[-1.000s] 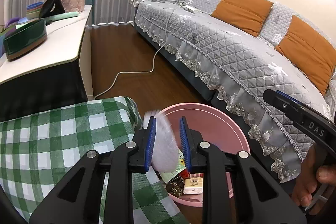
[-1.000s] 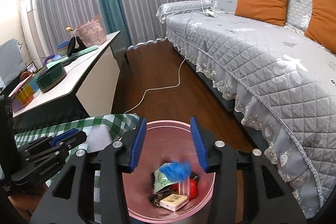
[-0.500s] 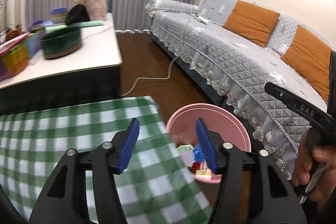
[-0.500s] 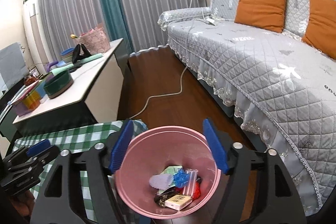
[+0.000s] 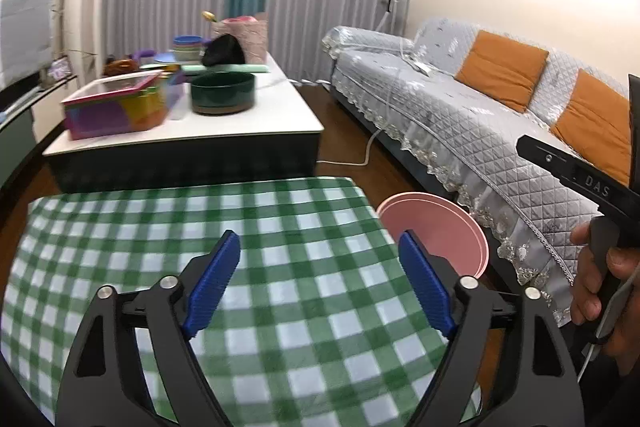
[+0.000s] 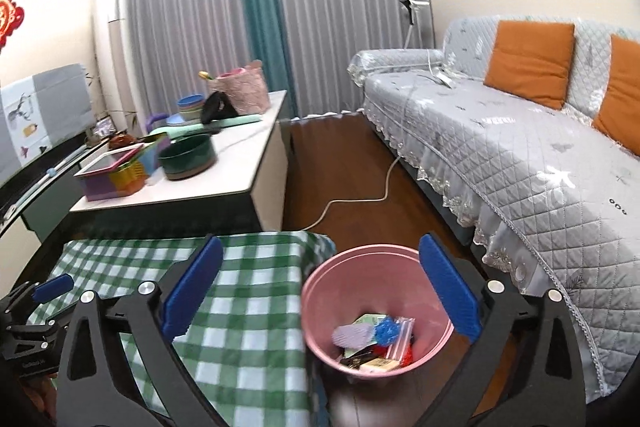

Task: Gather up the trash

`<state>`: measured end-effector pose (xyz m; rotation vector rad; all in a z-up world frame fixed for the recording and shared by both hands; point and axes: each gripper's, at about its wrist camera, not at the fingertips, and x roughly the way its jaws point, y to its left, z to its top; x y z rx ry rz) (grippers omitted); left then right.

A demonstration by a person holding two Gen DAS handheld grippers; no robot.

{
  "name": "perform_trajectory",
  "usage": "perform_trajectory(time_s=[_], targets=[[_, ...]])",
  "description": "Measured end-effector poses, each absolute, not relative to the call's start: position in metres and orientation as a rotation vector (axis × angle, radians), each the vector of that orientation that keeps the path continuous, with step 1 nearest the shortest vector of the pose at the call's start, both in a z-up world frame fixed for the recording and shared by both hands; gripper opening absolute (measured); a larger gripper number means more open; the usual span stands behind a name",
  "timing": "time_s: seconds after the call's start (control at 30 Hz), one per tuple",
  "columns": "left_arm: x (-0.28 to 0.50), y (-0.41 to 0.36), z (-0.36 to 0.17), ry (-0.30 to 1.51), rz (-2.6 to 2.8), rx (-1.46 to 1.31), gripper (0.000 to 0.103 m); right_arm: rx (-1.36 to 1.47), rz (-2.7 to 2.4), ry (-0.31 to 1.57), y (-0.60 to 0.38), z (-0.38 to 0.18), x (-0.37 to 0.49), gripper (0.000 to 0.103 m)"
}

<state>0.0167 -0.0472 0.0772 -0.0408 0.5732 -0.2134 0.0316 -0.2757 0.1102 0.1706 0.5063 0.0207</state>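
Below the right gripper [image 6: 320,291], whose jaws are opening with nothing between them, stands the pink bin [image 6: 320,291] on the floor, just right of the green-checked bench [image 6: 256,339]. Inside the bin lies the trash [image 6: 372,341] (a pale crumpled piece, a blue scrap, wrappers and a small box). Over the bench's cloth, the left gripper [image 5: 320,291] is also opening, empty, the bin just to its right.

A green-and-white checked cloth [image 5: 280,267] covers the near bench. Beyond it a white-topped bench [image 5: 224,123] carries a dark green bowl [image 5: 222,93] and colourful stacked boxes [image 5: 116,107]. A grey quilted sofa [image 6: 500,147] holds orange cushions [image 6: 528,57]; a white cable [image 6: 360,201] trails across the wooden floor [image 6: 332,155].
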Motion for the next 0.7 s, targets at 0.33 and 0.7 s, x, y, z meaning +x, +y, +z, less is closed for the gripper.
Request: perform_trajectory(time_s=[0.33, 0.7], targets=[[-0.035, -0.011, 0.063, 0.572, -0.065, -0.061, 0.084, 0.144, 0.017, 0.542, -0.232, 0.099, -0.026, 0.098], [-0.06, -0.008, 0.054, 0.56, -0.031, -0.027, 0.084, 0.083, 0.049, 0.566, -0.191, 0.08, -0.058, 0.098]])
